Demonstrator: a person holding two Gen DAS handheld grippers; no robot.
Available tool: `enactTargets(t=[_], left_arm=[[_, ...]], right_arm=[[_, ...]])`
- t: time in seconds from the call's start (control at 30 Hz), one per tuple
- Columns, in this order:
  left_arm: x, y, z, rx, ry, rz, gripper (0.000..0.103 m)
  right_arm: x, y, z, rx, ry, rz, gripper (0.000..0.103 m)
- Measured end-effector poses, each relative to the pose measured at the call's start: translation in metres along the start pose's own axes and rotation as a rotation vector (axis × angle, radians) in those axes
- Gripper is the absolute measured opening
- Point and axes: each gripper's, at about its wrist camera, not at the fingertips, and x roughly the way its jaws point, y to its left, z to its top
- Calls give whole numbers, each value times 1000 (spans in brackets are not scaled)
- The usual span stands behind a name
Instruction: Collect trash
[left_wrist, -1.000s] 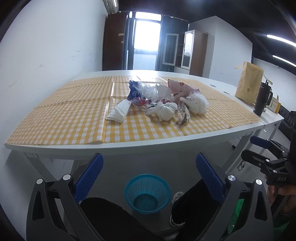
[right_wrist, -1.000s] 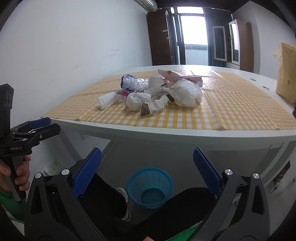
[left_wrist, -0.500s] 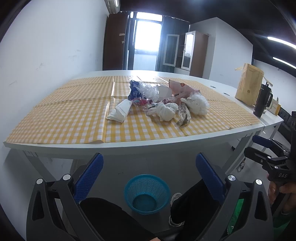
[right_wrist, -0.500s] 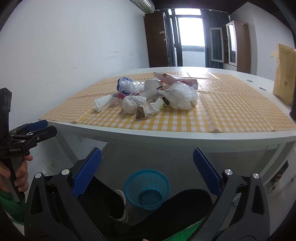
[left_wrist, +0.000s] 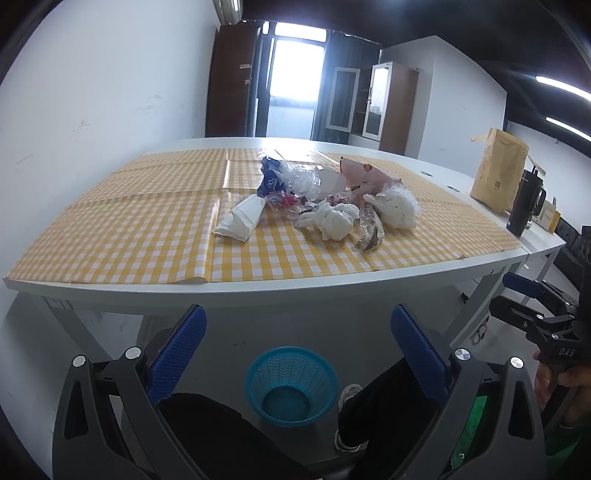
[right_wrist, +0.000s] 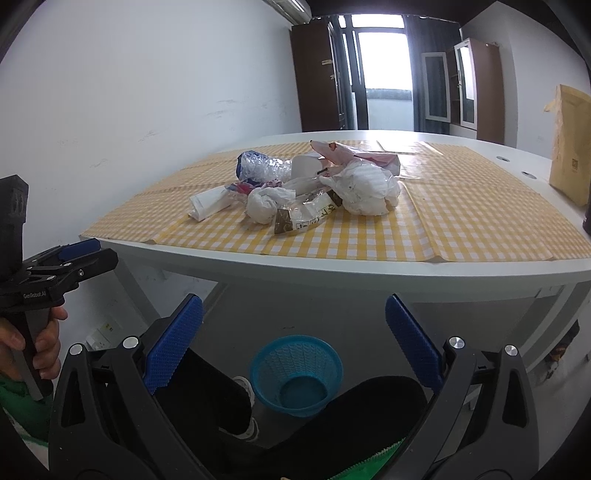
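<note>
trash pile (left_wrist: 317, 206) sits mid-table on the checked cloth (left_wrist: 129, 236) — left gripper (left_wrist: 295, 350) and right gripper (right_wrist: 291, 339) spread empty, held low above the blue basket (left_wrist: 291, 380), waiting to receive.

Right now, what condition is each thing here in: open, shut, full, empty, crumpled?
Left gripper: jaws open, holding nothing.
Right gripper: jaws open, holding nothing.
Blue basket: upright on the floor, empty.
Trash pile: crumpled, heaped on the tablecloth.
White paper bag: lying flat.
Brown paper bag: standing upright.
Black mug: upright.
</note>
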Motion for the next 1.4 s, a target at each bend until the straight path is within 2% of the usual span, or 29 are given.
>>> enactTargets(t=[0.13,0.27,0.4,0.47,0.7,1.1,1.23,1.4], left_arm=[[5,1,0,-2,4,-14,97],[10,1,8,30,-3,14,97],[21,16,23,-7,-7,15,97],[30,22,29,-23,6,-9,97],[66,45,47,-60,44,-14,96],[117,64,69,-65,81,25,91],[133,67,76,-67,107,34,88],[149,67,85,-50,122,50,83]], right_arm=[[2,-3,1,6,1,4,94],[7,-11,10,11,-10,1,94],[17,-21,24,11,-17,-17,94],[26,-25,31,-17,-16,-43,94],[52,-39,54,-25,-3,-43,94],[114,-72,93,16,71,-23,90],[136,-83,108,39,101,-20,86],[159,-88,123,34,128,-14,85]])
